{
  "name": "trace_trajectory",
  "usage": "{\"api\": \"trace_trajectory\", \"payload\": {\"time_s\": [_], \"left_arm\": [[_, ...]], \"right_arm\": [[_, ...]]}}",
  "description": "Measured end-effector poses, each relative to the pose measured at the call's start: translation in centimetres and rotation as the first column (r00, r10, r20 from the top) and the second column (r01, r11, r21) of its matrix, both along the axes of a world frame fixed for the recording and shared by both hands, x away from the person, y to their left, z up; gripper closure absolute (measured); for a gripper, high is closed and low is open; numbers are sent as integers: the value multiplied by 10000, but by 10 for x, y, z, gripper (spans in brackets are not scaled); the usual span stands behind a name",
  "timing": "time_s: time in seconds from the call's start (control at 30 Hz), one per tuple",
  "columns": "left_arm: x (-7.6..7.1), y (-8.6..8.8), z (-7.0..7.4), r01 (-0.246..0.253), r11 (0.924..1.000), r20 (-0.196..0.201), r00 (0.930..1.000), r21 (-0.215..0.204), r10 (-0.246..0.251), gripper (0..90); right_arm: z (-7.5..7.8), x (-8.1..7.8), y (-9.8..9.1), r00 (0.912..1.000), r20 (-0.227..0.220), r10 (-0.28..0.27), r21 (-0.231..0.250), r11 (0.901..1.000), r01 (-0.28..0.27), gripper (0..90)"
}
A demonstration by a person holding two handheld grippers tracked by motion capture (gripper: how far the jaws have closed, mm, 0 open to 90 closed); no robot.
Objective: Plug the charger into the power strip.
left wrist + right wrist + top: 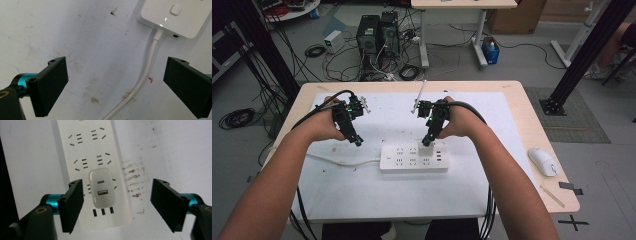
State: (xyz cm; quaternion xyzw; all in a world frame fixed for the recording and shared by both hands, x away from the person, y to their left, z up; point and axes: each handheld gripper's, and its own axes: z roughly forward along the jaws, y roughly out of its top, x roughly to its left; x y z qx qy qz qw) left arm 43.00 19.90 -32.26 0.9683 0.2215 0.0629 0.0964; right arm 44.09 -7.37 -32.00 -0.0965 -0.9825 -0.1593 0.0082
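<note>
A white power strip (pixel 413 157) lies on the white mat in the middle of the table, its white cord (pixel 339 162) running off to the left. A white USB charger (pixel 102 188) is plugged into the strip (pixel 87 157), and it also stands up from the strip as the charger (pixel 426 150) in the high view. My right gripper (pixel 429 141) hovers just above it; its jaws stand wide open, the left one close beside the charger and the right one well clear of it. My left gripper (pixel 356 141) is open over bare mat left of the strip's switch end (pixel 175 17), with the cord (pixel 146 75) passing between its jaws.
A white computer mouse (pixel 543 161) lies near the table's right edge, with a thin stick (pixel 552 195) in front of it. Dark stains mark the mat (pixel 135 180) beside the strip. Computer towers and cables stand on the floor beyond the table's far edge.
</note>
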Motion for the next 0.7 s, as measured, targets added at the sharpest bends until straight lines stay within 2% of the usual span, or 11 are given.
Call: {"api": "trace_trajectory", "payload": {"time_s": [0.07, 0.13, 0.2, 0.27, 0.5, 0.57, 0.6, 0.7], "left_arm": [[1, -1, 1, 52, 10000, -9, 10000, -2, -52, 57], [1, -2, 2, 96, 10000, -36, 9999, 21, -95, 57], [1, -2, 3, 177, 9998, -84, 9998, 65, -177, 58], [2, -3, 5, 215, 9997, -60, 9998, 118, -214, 58], [5, -9, 12, 410, 9988, -97, 9991, 260, -407, 57], [6, -12, 14, 485, 9983, -158, 9987, 333, -480, 57], [7, -14, 15, 578, 9976, -206, 9982, 392, -570, 57], [9, -18, 20, 716, 9964, -286, 9971, 448, -704, 57]], "right_arm": [[3, 2, -4, 9996, 7, -271, 2, 9996, 271, 222], [4, 2, -8, 9989, 66, -454, 62, 9990, 454, 178], [5, 3, -12, 9988, 111, -473, 154, 9988, 472, 177], [7, 3, -15, 9977, 219, -642, 175, 9978, 638, 130], [11, 3, -26, 9955, 376, -865, 338, 9958, 853, 110], [13, 5, -32, 9943, 366, -1000, 256, 9948, 991, 92], [13, 5, -34, 9937, 363, -1060, 173, 9943, 1054, 12], [14, 7, -38, 9939, 363, -1039, -344, 9939, 1051, 10]]}}
